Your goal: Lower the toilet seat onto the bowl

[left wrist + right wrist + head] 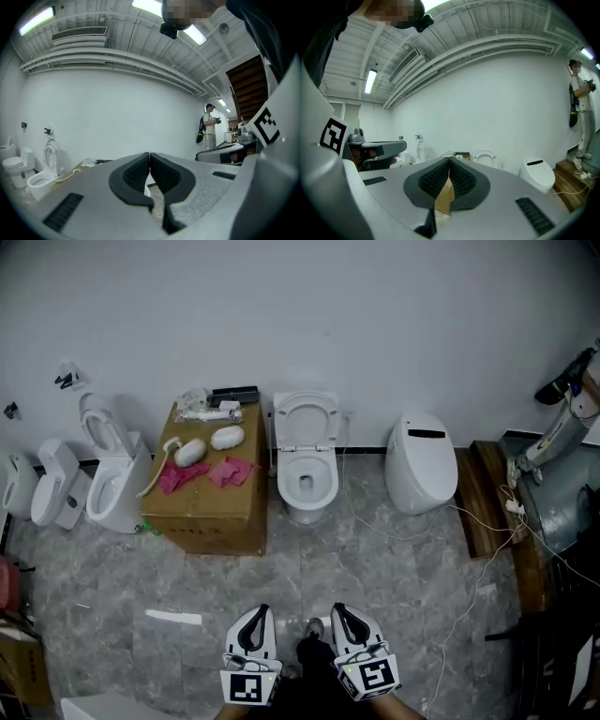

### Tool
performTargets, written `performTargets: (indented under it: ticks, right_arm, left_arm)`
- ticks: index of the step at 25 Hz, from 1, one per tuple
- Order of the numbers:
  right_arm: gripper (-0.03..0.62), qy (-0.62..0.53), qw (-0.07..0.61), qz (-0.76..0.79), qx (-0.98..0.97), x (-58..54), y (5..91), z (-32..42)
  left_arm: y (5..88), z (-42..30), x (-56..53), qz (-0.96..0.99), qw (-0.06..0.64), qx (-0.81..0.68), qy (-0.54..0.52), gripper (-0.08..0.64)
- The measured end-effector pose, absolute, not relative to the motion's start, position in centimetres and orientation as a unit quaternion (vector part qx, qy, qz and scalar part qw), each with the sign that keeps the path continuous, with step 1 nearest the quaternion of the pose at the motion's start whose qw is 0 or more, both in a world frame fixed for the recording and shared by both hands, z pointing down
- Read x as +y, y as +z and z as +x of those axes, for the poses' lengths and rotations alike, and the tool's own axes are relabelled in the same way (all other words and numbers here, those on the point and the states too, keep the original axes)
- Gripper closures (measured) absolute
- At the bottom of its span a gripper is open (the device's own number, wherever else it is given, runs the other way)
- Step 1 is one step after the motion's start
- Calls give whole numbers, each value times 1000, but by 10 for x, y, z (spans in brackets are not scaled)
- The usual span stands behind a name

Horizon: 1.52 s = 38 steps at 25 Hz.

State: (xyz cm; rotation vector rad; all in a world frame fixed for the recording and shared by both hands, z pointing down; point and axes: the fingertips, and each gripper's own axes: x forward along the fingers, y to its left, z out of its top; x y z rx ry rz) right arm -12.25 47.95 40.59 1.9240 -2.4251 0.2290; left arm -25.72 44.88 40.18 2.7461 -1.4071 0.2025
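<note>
A white toilet [307, 482] stands against the far wall in the head view, its seat [306, 420] raised upright against the tank. The same raised seat [485, 157] shows small in the right gripper view. My left gripper [259, 613] and right gripper [339, 612] are side by side at the bottom of the head view, well short of the toilet, both shut with nothing between their jaws. In the left gripper view the left gripper [149, 154] points at the wall, and in the right gripper view the right gripper [449, 160] points just left of the toilet.
A cardboard box [211, 498] with pink cloths and white items sits left of the toilet. Another open toilet [112, 474] and urinals stand further left. A closed smart toilet [422, 463] is to the right, with cables on the floor [412, 540]. A person [581, 117] stands at the far right.
</note>
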Motion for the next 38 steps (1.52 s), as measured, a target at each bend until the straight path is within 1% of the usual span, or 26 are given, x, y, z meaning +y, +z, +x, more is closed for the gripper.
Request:
performTargets:
  ticks: [5,10,18,25,30,32,38]
  right_arm:
    - [565,68,15,611,-789,427,393,-87]
    - [565,66,18,605,-793,394,397,-63]
    - [565,85,16,608,-789,369,408,-36]
    - [565,86,20,616,-783,322,413,-19]
    - [565,86,24,620,-779,270,412,-8]
    - [565,83,27,622,-778,239,413,-3]
    - [565,78,45,624,-776,149,412,-5]
  left_arm:
    - [367,-209,393,891,11,-454,-2,551]
    - [357,-185,362,890,2,-455,-21,551]
    - [371,-162,334,889,7,-458,3,551]
    - [382,-140,277,896,17,-444,11,551]
    - [385,-120,224,904,30,-427,6,551]
    - [385,-115,194,905,24,-424,10,550]
    - [383,-120,98,904,35,-425,8,550]
